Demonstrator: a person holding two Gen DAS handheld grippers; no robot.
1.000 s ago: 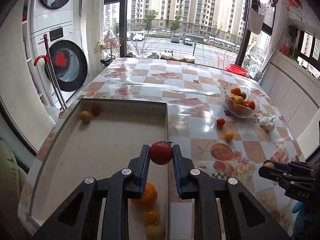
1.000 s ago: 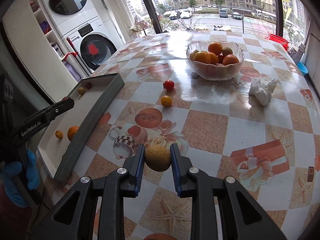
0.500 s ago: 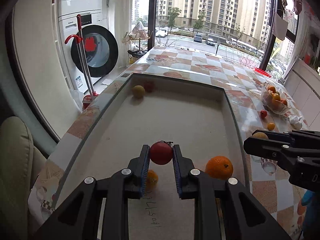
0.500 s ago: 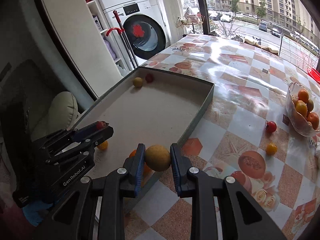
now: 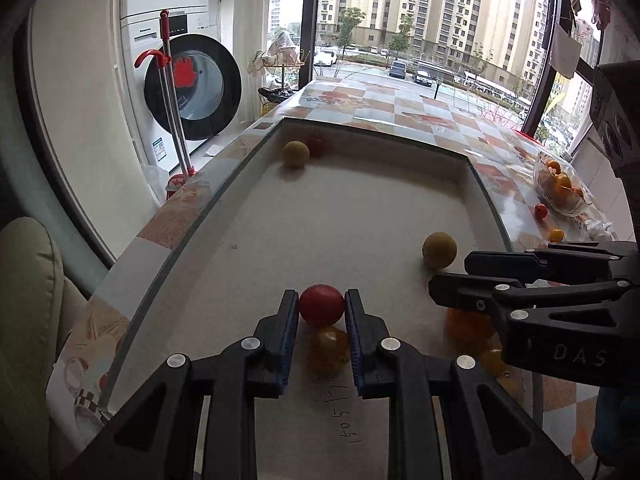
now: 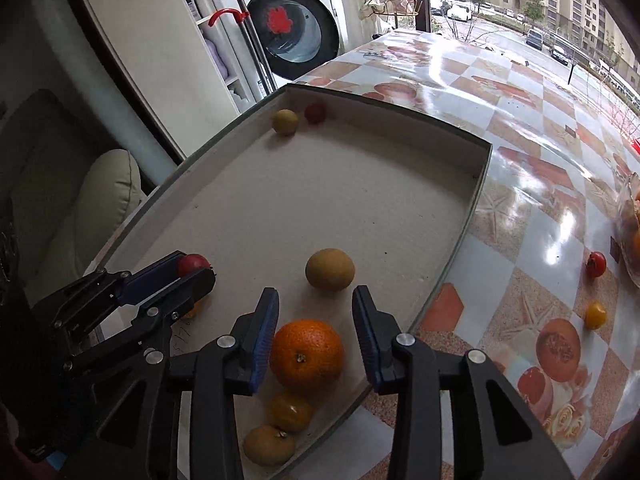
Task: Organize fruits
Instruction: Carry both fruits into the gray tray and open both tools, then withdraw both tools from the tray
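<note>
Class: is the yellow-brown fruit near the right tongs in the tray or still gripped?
In the tray. The yellow-brown fruit rests on its floor, beyond the open right tongs.

Both wrist views down into shared tray (image 5: 256, 148).

Home laundry nook; stacked washing machines (image 5: 188, 80), mop (image 5: 170, 92)

A white front-loading washing machine (image 5: 192, 88) stands past the bench's (image 6: 520, 128) far left corner, with a second drum stacked above it. A red-handled mop (image 5: 170, 92) leans upright against its front. A pale green cushion (image 6: 108, 200) lies low at the left. Through the big window, tall apartment blocks (image 5: 420, 4) rise behind parked cars (image 5: 400, 68) and small trees. The bench wears a glossy checked cloth.
</note>
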